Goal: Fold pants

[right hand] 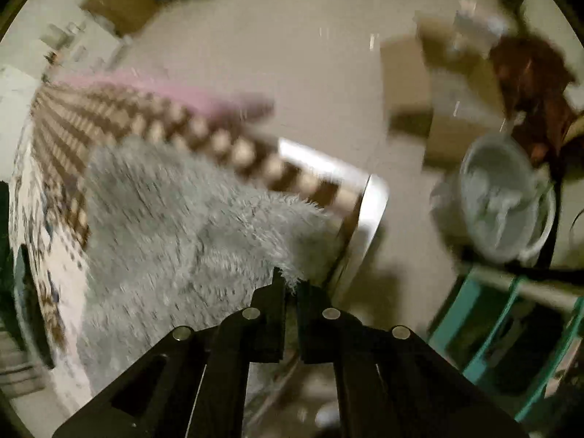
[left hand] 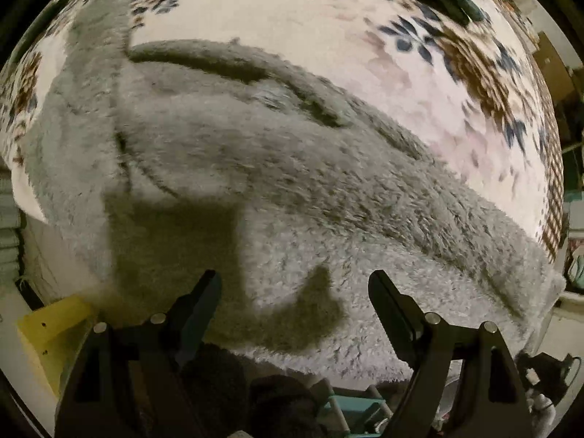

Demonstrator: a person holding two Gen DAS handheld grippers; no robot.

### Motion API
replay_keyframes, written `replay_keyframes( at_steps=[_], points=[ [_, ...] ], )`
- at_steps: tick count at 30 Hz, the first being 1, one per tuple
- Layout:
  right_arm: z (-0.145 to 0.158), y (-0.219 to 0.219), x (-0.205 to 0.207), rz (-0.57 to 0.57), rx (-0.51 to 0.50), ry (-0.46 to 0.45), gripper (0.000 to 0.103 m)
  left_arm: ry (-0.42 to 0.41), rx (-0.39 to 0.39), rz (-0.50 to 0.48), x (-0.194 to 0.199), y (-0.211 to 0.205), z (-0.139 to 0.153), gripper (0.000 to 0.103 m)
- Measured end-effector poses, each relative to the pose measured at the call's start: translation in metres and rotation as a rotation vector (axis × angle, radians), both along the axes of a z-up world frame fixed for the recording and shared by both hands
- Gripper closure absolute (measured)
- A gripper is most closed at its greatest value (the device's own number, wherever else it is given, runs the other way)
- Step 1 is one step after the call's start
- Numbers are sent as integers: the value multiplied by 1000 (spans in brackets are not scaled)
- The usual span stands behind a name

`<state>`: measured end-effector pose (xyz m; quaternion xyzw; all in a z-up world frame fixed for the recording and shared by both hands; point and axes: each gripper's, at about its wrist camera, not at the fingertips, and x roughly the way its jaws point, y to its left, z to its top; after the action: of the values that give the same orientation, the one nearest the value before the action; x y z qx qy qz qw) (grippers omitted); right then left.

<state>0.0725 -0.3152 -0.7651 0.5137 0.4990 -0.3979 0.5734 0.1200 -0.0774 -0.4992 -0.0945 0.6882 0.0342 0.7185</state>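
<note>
Left wrist view: left hand-held gripper [left hand: 294, 288] gaping, empty, above grey fleece pants [left hand: 255, 182] spread on floral blanket [left hand: 328, 29]
Right wrist view: right hand-held gripper [right hand: 290, 284] clenched on pants [right hand: 175, 219] corner at blanket's checked border [right hand: 204, 135]
Risk: thin pinch of fluffy pile may slip free when lifted

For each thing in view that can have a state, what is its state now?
Grey fleece pants: spread on the floral sheet, creased, not yet folded, one corner at the bed's edge.
Left hand-held gripper: open above the pants, gripping nothing.
Right hand-held gripper: shut on the corner of the pants.
White bucket: upright on the floor.
</note>
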Motion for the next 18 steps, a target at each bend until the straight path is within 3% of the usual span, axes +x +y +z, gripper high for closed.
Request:
replay_keyframes(
  at_steps=[1, 2, 3, 5, 7, 12, 18],
  points=[
    [6, 5, 5, 10, 4, -3, 87, -2, -15, 17, 1, 7, 6, 21],
    [15, 14, 12, 29, -1, -22, 78, -8, -27, 32, 4, 16, 14, 21],
    [23, 23, 19, 46, -5, -40, 62, -16, -29, 40, 7, 28, 20, 21],
    [41, 55, 34, 94, -6, -74, 50, -47, -18, 58, 20, 52, 39, 21],
    [50, 102, 60, 151, 39, -101, 49, -92, 19, 73, 37, 81, 59, 21],
    [43, 240, 118, 292, 199, -150, 39, -131, 104, 98, 86, 145, 74, 21],
    [7, 361, 163, 289, 333, -129, 27, -108, 158, 65, 159, 187, 61, 21]
  ],
)
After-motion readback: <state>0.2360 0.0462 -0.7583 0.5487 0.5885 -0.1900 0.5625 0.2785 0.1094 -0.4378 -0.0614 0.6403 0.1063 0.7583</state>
